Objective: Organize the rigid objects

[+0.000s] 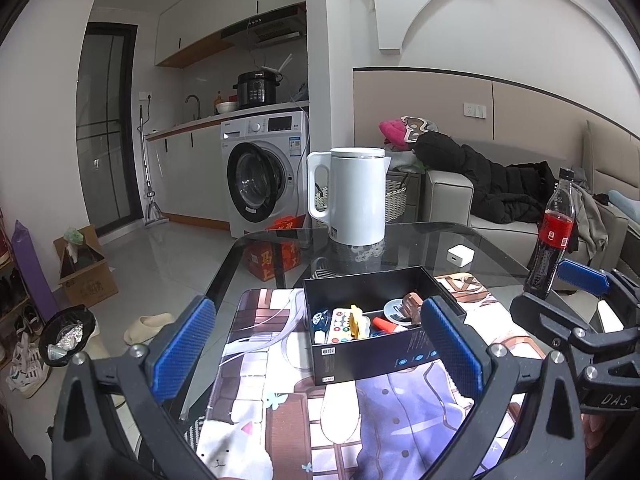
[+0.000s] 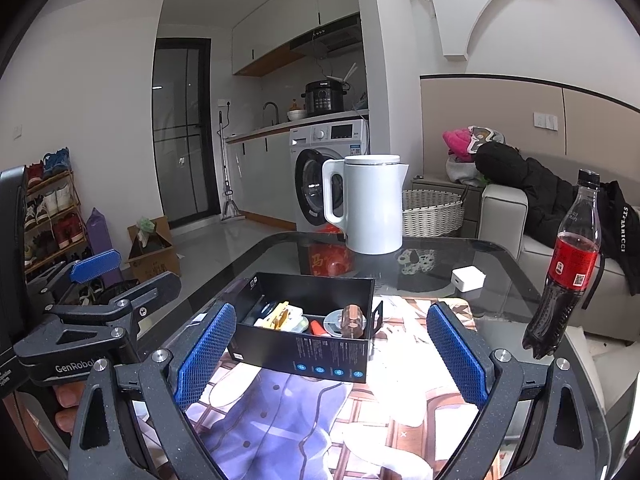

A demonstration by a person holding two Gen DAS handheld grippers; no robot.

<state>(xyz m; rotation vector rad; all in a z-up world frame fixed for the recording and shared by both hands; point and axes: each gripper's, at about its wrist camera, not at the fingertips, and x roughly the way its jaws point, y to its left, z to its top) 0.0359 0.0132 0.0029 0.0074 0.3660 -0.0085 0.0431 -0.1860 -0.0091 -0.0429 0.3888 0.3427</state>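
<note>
Black box [image 1: 380, 344] holds remote [image 1: 340, 320], small items.

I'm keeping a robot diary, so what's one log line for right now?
left gripper: open, empty | right gripper: open, empty | black box: on mat, small items inside

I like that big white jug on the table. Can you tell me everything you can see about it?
The white kettle is tall and smooth, probably plastic. It has a loop handle on its left side, a small spout on the right, and a flat lid that is closed. It stands upright at the far end of the glass table, behind the black box. Nothing touches it except the table, and both grippers are far from it.
</note>
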